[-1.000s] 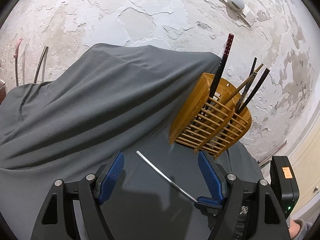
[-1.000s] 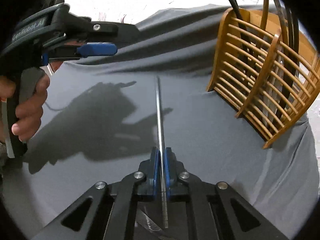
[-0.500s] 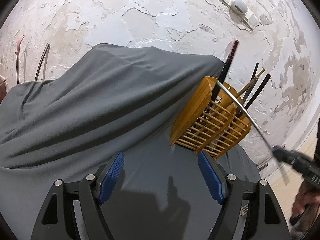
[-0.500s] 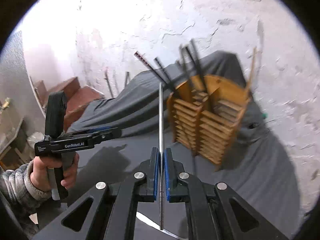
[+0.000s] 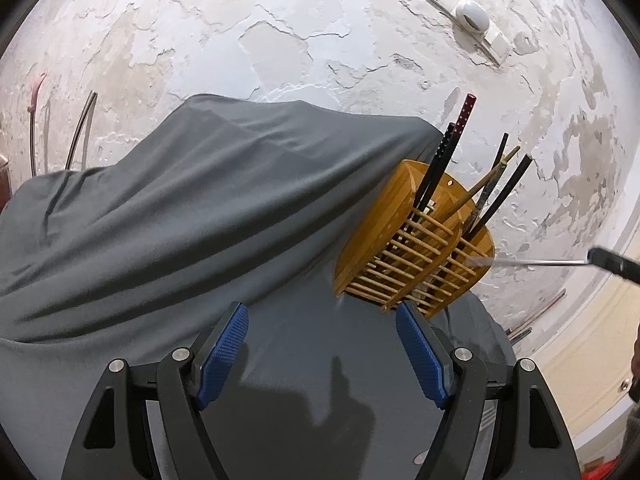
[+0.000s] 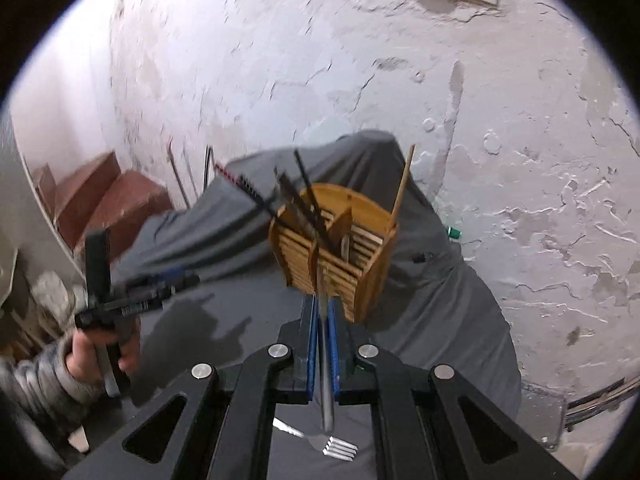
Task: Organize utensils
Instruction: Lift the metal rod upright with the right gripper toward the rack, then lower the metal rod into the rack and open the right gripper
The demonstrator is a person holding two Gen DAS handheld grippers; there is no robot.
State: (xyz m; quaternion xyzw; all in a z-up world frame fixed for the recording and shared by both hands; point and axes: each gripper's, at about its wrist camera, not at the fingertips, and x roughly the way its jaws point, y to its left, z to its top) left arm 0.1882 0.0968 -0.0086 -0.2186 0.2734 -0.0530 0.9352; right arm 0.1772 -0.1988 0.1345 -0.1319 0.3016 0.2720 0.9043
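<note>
A wooden slatted utensil holder [image 5: 416,248] stands on the grey cloth [image 5: 200,216], with several chopsticks in it. It also shows in the right wrist view [image 6: 336,248]. My right gripper [image 6: 323,312] is shut on a metal chopstick [image 6: 325,360], which points at the holder from above and in front. In the left wrist view that chopstick [image 5: 536,263] comes in level from the right, its tip at the holder's right side. My left gripper [image 5: 324,348] is open and empty above the cloth, in front of the holder.
A metal fork [image 6: 328,442] lies on the cloth below my right gripper. A rough plaster wall with a socket strip [image 5: 464,12] stands behind. Brown steps [image 6: 112,204] are to the left of the table.
My right gripper has lifted the metal chopstick off the cloth, risen and brought its tip to the holder. My left gripper has stayed open in about the same place.
</note>
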